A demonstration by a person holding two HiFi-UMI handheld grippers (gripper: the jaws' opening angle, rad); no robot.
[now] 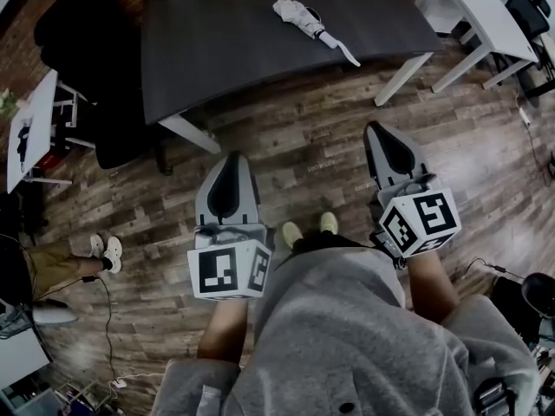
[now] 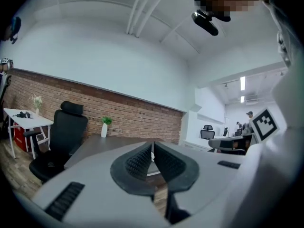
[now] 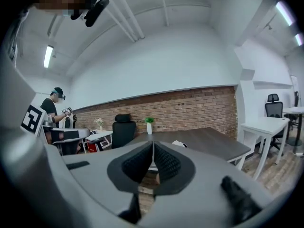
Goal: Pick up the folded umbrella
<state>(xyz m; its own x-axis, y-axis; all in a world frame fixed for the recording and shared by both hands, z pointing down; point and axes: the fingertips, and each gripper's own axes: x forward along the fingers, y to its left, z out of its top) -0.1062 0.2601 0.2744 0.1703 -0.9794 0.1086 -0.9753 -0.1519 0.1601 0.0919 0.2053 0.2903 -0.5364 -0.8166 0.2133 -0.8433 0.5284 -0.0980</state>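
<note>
While we stand back from the dark table (image 1: 217, 59), the folded umbrella (image 1: 305, 20) lies toward its far right, well apart from the left gripper (image 1: 231, 158) and right gripper (image 1: 374, 128) — both with jaws pressed together, nothing held.

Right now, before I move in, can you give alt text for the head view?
A white folded umbrella lies on a dark table ahead, untouched. Nearer the camera, the left gripper and right gripper, both shut and empty, are held over the wood floor, short of the table.
</note>
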